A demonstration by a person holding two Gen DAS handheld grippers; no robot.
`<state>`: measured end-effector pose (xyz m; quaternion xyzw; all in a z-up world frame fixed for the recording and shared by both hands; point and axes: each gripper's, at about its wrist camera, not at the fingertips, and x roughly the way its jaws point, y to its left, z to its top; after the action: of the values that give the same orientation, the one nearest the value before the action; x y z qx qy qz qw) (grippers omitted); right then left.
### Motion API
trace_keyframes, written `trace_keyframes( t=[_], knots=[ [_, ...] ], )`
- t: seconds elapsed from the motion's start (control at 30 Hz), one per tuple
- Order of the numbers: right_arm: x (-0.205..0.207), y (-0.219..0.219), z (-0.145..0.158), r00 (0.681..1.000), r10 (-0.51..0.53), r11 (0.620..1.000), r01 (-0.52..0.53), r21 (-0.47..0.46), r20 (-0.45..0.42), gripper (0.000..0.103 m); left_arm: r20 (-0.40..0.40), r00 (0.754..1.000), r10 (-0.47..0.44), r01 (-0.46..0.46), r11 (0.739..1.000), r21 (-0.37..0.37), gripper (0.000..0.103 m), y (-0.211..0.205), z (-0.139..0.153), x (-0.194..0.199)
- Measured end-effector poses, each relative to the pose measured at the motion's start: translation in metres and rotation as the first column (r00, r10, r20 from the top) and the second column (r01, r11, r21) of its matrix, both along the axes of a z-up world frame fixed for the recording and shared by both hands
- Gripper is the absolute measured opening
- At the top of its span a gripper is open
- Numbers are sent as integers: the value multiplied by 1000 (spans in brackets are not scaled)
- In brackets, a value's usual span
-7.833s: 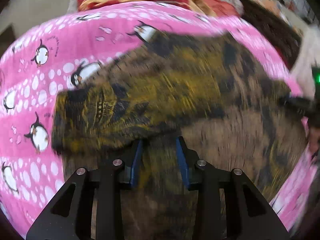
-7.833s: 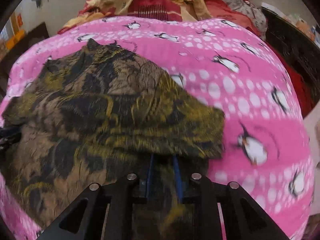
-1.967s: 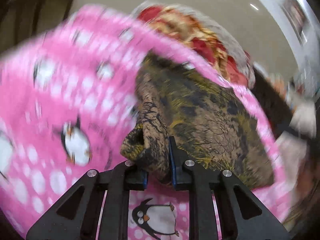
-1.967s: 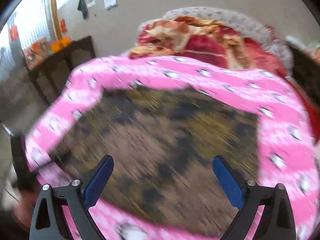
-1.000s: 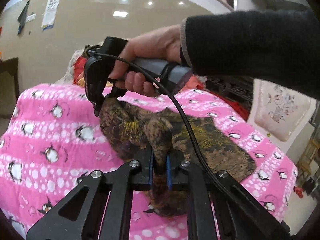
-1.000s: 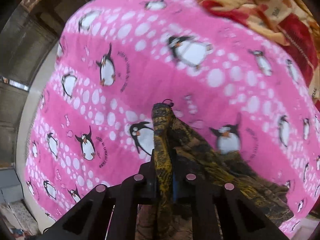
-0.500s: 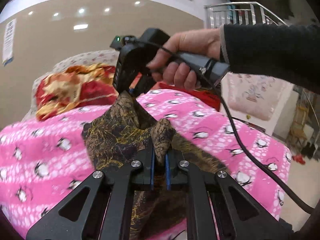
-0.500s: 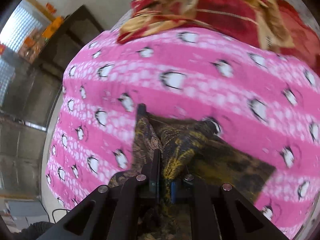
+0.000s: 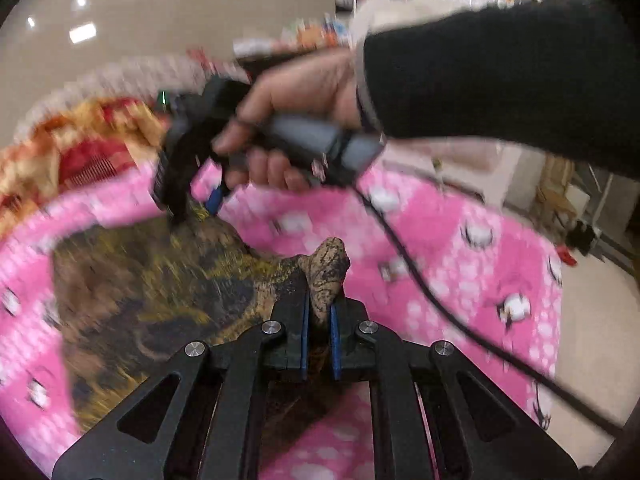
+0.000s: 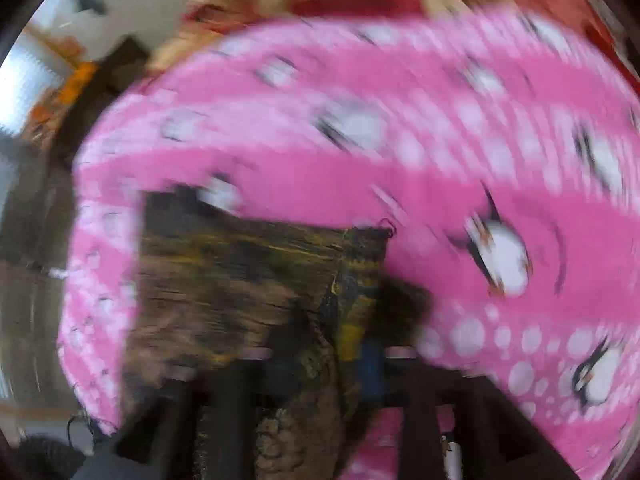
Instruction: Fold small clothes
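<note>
A small brown and yellow patterned garment [image 9: 168, 292] lies partly spread on the pink penguin blanket [image 9: 460, 248]. My left gripper [image 9: 319, 312] is shut on a bunched corner of it, which sticks up between the blue pads. My right gripper [image 9: 196, 210], held in a hand with a dark sleeve, pinches the garment's far edge. In the blurred right wrist view the right gripper [image 10: 332, 364] is shut on a fold of the garment [image 10: 240, 280], which stretches flat to the left.
A red and gold bedspread [image 9: 72, 152] is heaped at the far end of the bed. The right gripper's black cable [image 9: 424, 280] trails across the blanket. The bed's edge and the floor [image 9: 592, 320] are at the right.
Both grippers have come down toward the blanket with the garment in them. The garment now lies flatter and more spread out. The right gripper has moved left in the left wrist view.
</note>
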<state>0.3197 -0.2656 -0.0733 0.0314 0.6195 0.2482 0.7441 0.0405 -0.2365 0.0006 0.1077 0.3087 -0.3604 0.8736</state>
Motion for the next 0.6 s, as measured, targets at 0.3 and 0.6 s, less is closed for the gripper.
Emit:
trace_keyframes(
  t=[0.3, 0.6],
  knots=[
    [-49, -65, 57, 942, -293, 921, 233, 313, 162, 44, -87, 995, 42, -47, 997, -59, 8, 60, 20, -28],
    [-218, 10, 55, 906, 129, 986, -161, 45, 404, 30, -245, 904, 350, -360, 933, 5, 8, 129, -23, 8]
  ],
)
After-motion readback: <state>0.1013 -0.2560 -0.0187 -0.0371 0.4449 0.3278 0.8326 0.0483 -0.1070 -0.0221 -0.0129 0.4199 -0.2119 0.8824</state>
